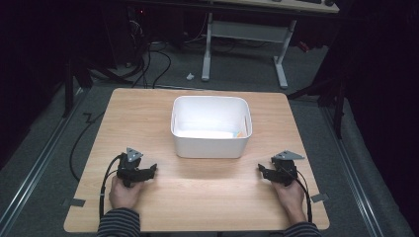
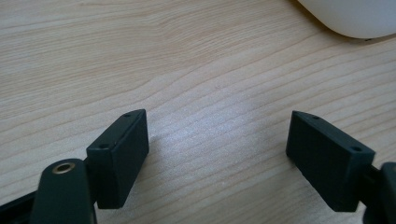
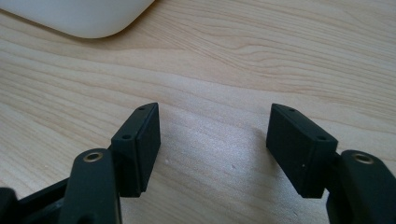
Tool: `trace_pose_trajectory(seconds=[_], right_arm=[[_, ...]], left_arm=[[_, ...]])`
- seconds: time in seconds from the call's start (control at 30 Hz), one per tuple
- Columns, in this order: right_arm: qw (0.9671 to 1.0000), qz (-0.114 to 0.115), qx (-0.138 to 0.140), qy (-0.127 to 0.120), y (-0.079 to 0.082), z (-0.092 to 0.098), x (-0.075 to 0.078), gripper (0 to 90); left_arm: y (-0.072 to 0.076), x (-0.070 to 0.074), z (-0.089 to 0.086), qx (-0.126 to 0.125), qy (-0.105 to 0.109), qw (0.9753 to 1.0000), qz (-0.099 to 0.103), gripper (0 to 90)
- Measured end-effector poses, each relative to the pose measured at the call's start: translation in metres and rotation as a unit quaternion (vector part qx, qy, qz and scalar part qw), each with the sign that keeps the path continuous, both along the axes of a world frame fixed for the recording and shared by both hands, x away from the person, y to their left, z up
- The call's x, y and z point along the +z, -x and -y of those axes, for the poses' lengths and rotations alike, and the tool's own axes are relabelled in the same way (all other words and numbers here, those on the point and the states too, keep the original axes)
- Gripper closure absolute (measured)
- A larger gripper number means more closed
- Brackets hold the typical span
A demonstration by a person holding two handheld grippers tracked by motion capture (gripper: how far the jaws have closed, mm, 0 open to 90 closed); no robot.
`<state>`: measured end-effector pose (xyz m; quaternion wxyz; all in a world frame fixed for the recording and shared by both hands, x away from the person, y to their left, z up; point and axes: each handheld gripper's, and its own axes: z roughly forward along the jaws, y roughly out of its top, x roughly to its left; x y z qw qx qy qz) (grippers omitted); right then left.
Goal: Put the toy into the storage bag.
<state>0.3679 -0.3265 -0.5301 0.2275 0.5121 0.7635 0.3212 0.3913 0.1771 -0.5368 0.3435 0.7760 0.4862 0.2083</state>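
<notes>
A white plastic bin [image 1: 211, 127] stands at the middle of the wooden table [image 1: 197, 192], with something pale and a bit of orange lying in its bottom. My left gripper [image 1: 152, 170] rests low at the front left of the table, held in a hand, its jaws wide apart over bare wood [image 2: 217, 140]. My right gripper [image 1: 261, 169] sits at the front right, likewise open with nothing between its jaws [image 3: 215, 135]. A corner of the bin [image 2: 355, 18] shows at the top of the left gripper view, and another bin corner [image 3: 79, 16] in the right gripper view.
Bare wood lies between the two grippers and in front of the bin. Grey tape tabs [image 1: 74, 202] mark the table's front corners. Beyond the table stand a white desk frame [image 1: 242, 34], cables on the grey floor, and dark stands at both sides.
</notes>
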Motion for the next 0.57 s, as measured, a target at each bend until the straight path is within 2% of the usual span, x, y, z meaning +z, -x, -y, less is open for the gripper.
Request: trace_pose_trajectory(seconds=[0.23,0.57], right_arm=[[0.9998,-0.001,-0.021,0.0,0.0047,0.0001,-0.0002,32.9],[0.9998,0.0,-0.022,0.0,0.0054,-0.0002,-0.0002,33.3]], left_arm=[[0.0001,0.0,-0.0001,0.0,0.0,1.0,0.0,21.6],[0.0002,0.0,-0.0002,-0.001,0.0,1.0,0.0,21.6]])
